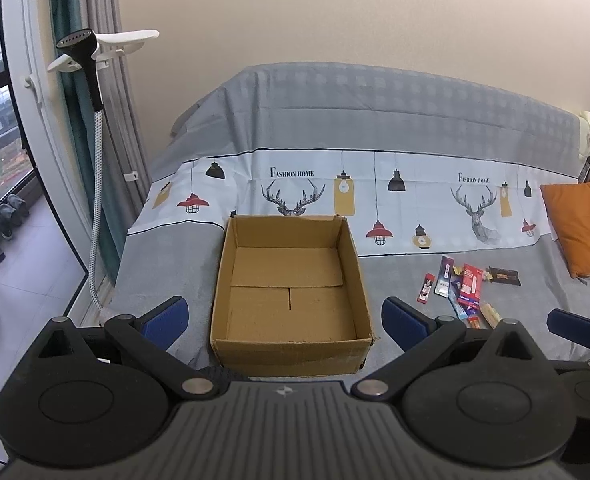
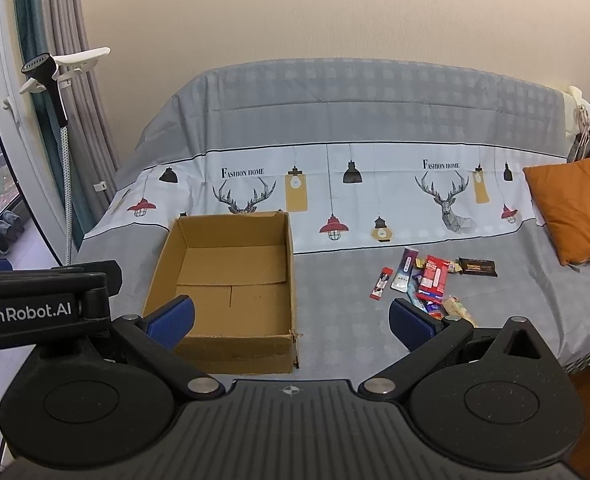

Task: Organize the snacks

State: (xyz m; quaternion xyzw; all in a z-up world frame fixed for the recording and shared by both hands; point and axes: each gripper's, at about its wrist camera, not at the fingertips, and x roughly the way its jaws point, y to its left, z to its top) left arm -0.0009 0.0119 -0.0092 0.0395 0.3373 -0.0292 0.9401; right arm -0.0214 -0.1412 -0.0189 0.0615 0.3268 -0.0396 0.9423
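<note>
An open, empty cardboard box [image 1: 291,292] sits on the covered sofa; it also shows in the right wrist view [image 2: 231,292]. A pile of several snack packets [image 1: 465,290] lies to its right, also seen in the right wrist view [image 2: 429,282], with a dark bar [image 2: 477,267] and a small red packet [image 2: 381,283] at its edges. My left gripper [image 1: 285,322] is open and empty, in front of the box. My right gripper [image 2: 291,320] is open and empty, between box and snacks, short of both.
An orange cushion [image 2: 575,208] lies at the sofa's right end. A garment steamer on a stand [image 1: 91,92] and curtains stand to the left, by the balcony door. The left gripper's body [image 2: 31,308] shows at the left of the right wrist view.
</note>
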